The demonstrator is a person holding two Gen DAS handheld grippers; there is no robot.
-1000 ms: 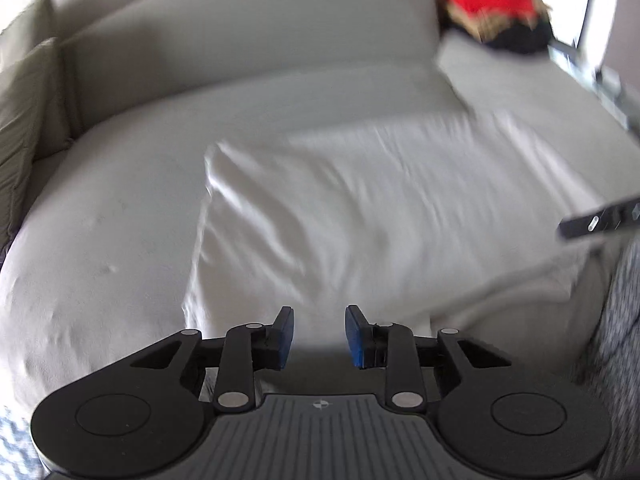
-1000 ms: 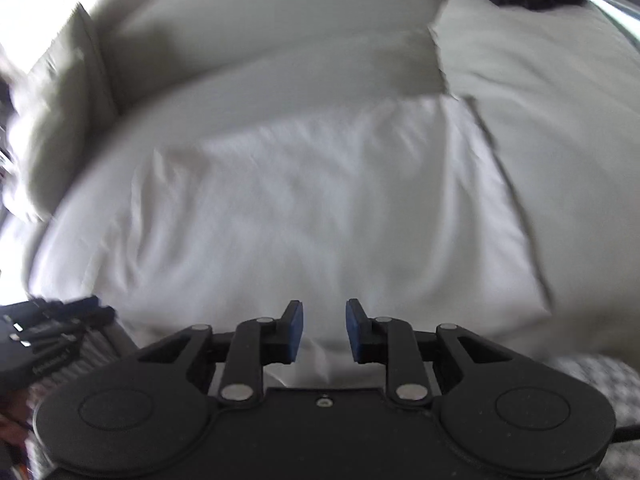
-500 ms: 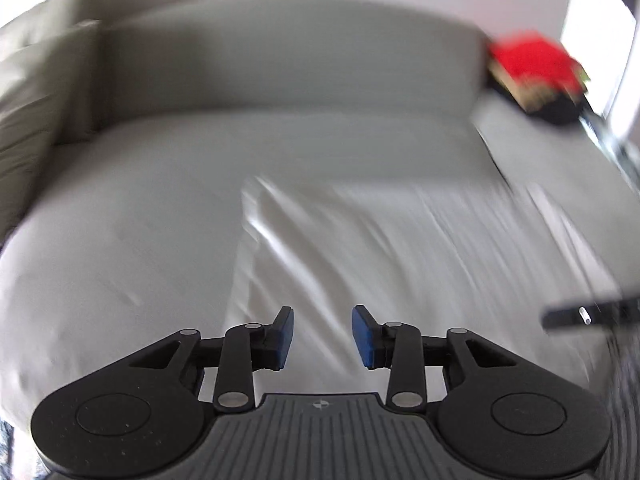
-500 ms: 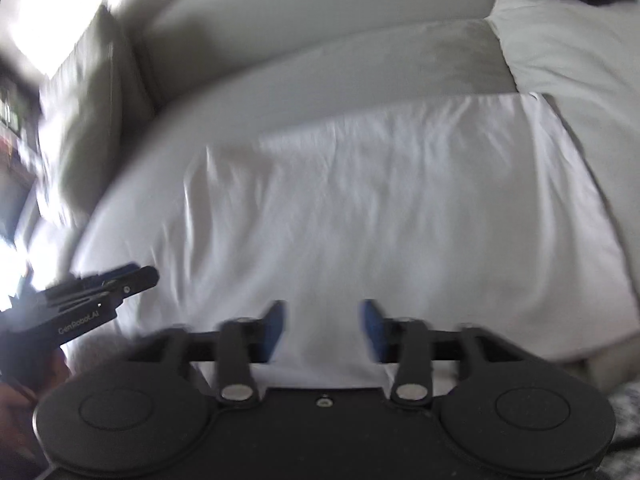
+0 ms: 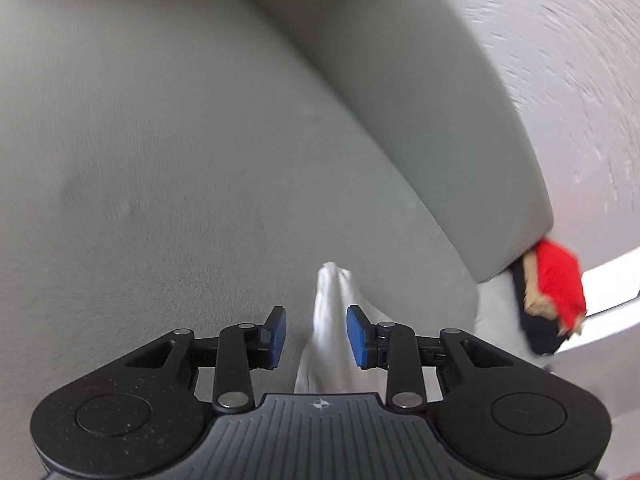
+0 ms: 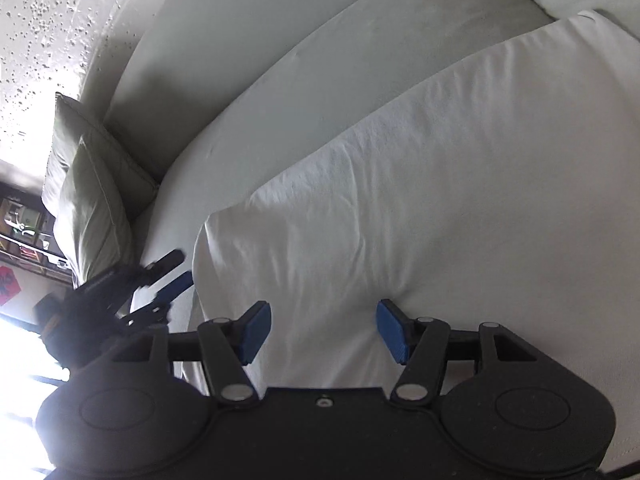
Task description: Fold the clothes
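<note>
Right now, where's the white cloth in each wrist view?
Left wrist: only a corner of the white cloth shows, bottom centre, peaking between the left claw pads.
Right wrist: it fills centre and right, spread flat on the couch, ahead of the right claw.
Shared landmark: the grey backrest cushion.

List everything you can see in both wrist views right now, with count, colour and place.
white garment: one, white, spread flat on the sofa seat.
sofa: one, pale grey, under the garment.
cushions: two, pale green, at the sofa's far end, left in the right wrist view.
clothes pile: one, red, tan and black, beyond the backrest, right edge of the left wrist view.
left tool: black, blue pads, closing around the garment's corner, not yet pressing.
right tool: black, blue pads, open over the garment's near edge.
</note>
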